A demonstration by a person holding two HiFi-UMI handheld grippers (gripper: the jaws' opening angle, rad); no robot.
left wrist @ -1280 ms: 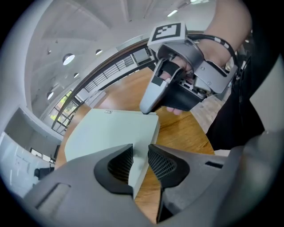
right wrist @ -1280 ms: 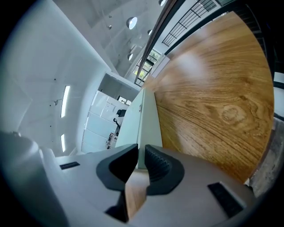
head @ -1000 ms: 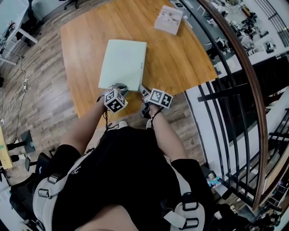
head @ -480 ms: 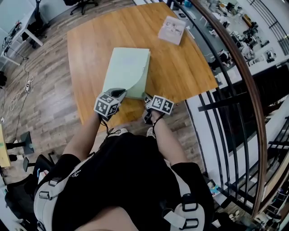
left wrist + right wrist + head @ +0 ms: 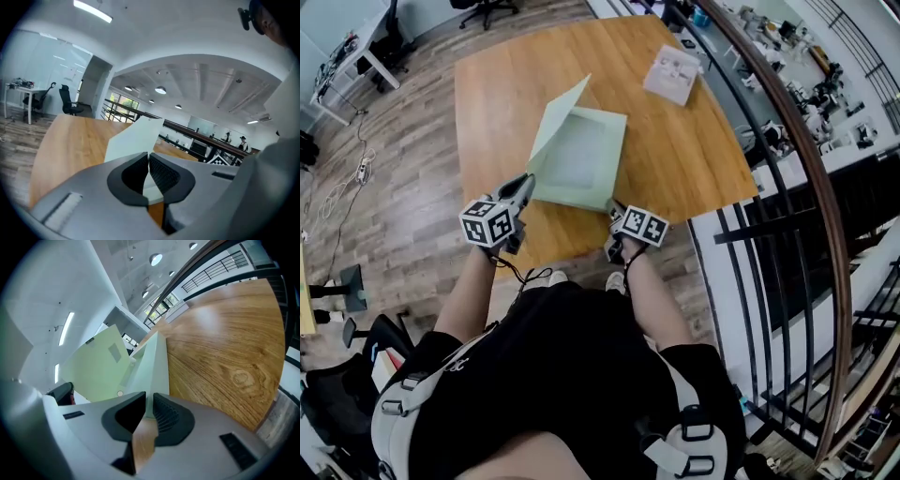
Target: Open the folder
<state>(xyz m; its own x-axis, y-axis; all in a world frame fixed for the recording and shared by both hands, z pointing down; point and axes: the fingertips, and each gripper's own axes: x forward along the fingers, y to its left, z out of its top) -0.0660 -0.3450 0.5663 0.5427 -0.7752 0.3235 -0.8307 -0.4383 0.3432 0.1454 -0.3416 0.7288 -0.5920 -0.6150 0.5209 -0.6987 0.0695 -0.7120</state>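
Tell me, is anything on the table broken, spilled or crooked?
Nothing looks broken or spilled. The green folder lies a bit slanted on the table, its cover tilted up because the left gripper pinches its corner, while the right gripper pinches the near edge. A paper packet sits apart at the far corner.

Black top (image 5: 572, 366); grey left gripper (image 5: 148, 164)

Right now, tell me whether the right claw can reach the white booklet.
Probably not: the right claw grips the folder's near edge, and the booklet lies across the table, well beyond it.
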